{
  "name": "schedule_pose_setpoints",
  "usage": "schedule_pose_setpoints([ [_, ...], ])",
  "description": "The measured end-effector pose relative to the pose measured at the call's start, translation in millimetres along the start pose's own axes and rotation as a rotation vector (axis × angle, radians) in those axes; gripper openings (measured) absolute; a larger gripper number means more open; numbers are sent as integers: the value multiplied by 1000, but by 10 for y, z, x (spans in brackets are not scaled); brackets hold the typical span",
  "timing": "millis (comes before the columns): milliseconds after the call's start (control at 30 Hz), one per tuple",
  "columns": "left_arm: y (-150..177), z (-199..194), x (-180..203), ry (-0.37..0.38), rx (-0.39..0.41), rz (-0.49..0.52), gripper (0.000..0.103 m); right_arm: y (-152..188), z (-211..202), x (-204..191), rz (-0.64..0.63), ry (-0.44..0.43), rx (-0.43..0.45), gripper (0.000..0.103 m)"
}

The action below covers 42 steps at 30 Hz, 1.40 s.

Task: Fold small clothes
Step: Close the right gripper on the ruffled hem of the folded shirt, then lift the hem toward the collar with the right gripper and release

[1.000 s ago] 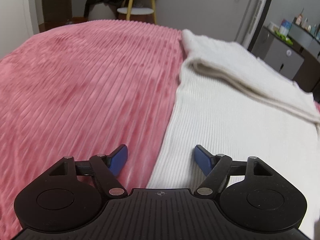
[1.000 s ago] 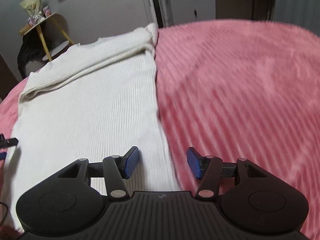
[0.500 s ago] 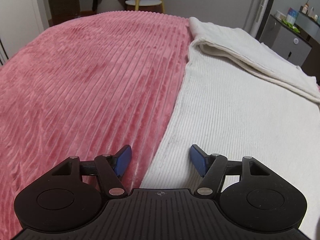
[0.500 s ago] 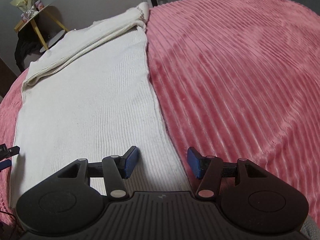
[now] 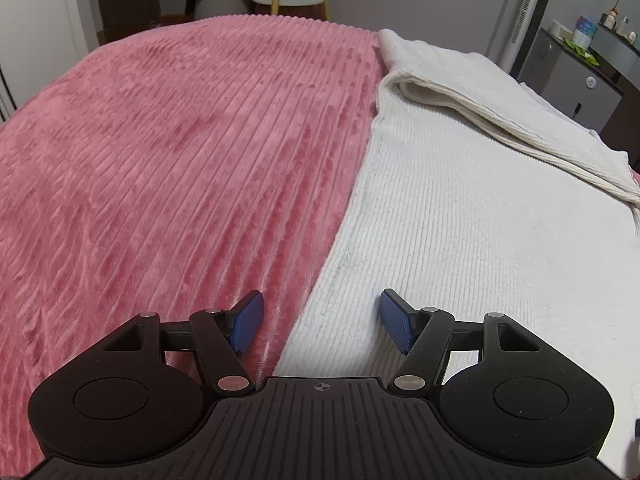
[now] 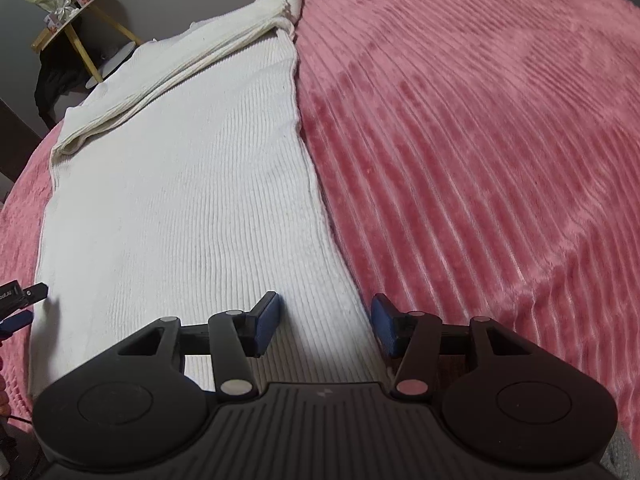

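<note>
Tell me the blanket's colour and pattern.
Pink, with ribbed stripes running along the blanket; clearest in the right wrist view.

Ribbed white knit garment lies on plush (corded) pink blanket.

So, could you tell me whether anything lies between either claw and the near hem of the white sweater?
Nothing visible does. The left claw and the closing right claw each straddle a side edge of the white sweater.

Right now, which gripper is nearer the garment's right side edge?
Right. The right gripper straddles the white knit garment's right edge; the left gripper straddles the opposite edge.
</note>
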<state>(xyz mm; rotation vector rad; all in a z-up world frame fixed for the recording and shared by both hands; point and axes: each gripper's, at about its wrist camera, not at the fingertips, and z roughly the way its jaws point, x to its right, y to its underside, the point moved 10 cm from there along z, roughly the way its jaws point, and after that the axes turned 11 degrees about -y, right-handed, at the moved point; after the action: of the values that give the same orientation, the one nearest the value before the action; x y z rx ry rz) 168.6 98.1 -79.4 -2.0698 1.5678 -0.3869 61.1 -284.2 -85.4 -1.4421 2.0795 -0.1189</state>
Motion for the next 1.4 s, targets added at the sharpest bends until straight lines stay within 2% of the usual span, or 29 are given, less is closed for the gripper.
schedule_pose_setpoints([
  [100,-3,-2,2,1,0,-2,69,18,-5,1,-7,-13,-15,48],
  [333,1,-4,13,0,0,4,70,69,-49,-107,-72,-66,-32,20],
  [467,3,-6,19,-1,-1,5,70,72,-49,-118,-78,-82,-36,19],
  [633,4,-5,17,-2,0,6,70,60,-2,-106,-63,-103,-53,29],
  [700,4,-6,17,-1,0,5,70,66,6,-135,-77,-111,-57,29],
  [733,3,-10,17,2,2,3,70,66,3,-146,-86,-113,-57,22],
  [767,-3,-20,22,11,5,0,70,63,8,-171,-95,-118,-57,18],
  [800,-13,-34,29,31,10,-7,70,60,5,-196,-102,-130,-58,9],
  [900,-75,-140,45,103,38,-42,70,28,-31,-278,-100,-158,-45,8],
  [967,-121,-232,53,151,64,-63,70,-22,-62,-372,-75,-215,-36,8],
  [1100,-176,-385,81,247,93,-88,70,-233,-92,-590,44,-367,-7,8],
  [1200,-224,-463,93,290,119,-99,72,-520,-83,-718,131,-444,39,8],
  [1300,-284,-514,94,319,143,-109,72,-890,-45,-789,177,-462,126,7],
  [1400,-323,-525,90,347,150,-117,75,-1241,32,-775,202,-424,212,7],
])
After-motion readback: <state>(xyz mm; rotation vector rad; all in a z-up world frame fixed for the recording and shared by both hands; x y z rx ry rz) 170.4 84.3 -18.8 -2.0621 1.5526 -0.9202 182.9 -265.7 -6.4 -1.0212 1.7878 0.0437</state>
